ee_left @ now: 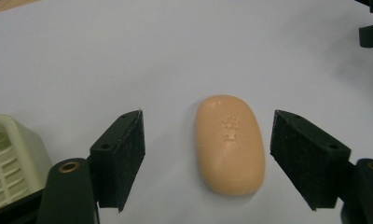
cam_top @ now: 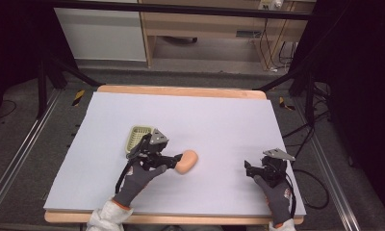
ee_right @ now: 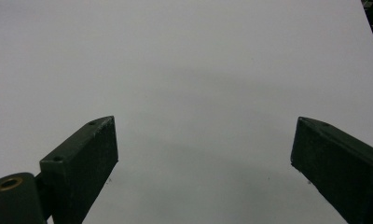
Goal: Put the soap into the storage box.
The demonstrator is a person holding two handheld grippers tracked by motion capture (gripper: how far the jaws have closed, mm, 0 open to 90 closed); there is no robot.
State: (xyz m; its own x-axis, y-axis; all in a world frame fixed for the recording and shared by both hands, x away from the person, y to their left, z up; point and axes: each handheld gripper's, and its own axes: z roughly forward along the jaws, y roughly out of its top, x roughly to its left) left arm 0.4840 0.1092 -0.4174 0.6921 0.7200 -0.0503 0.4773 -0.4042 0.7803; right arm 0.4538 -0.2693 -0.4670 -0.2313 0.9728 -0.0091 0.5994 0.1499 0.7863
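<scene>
The soap bar lay on the table between the left gripper's wide-open jaws, untouched, its long axis running along them, while the right gripper, also open and empty, sat well apart.

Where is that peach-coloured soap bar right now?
The soap bar lies on the table left of centre, between the left hand-held gripper's open jaws, with the cream basket behind.
</scene>
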